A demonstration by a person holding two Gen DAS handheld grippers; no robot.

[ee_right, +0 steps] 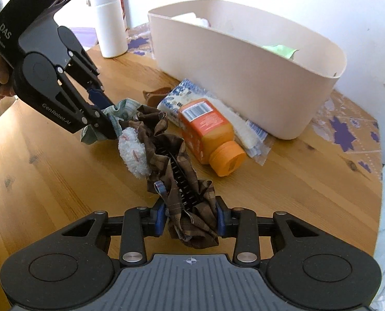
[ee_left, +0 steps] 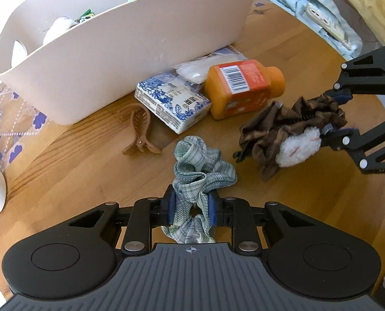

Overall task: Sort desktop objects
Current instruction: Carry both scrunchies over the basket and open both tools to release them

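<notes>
On the wooden table:

- One beige bin, upright, already holding several items (a green packet and white things show above the rim).
- One orange bottle, lying on its side just before the bin; barcode label facing up, other print too small to read.
- One blue-and-white tissue pack, touching the bottle; Chinese characters on its end, not legible.
- One clear-wrapped white packet, between the bottle and the bin.
- One brown claw clip, beside the tissue pack.
- One white canister, upright, beyond the bin's end.
- Two scrunchies: one green scrunchie; one brown plaid scrunchie with a black comb-like clip inside and a white fluffy patch.

Grippers, two:

- Left gripper: blue pads drawn close together and clamped on the green scrunchie. Housing reads "DAS" and "GenRobot.AI" (seen from the right wrist).
- Right gripper: pads pinched on one end of the brown plaid scrunchie, whose far end hangs close to the left gripper.
</notes>
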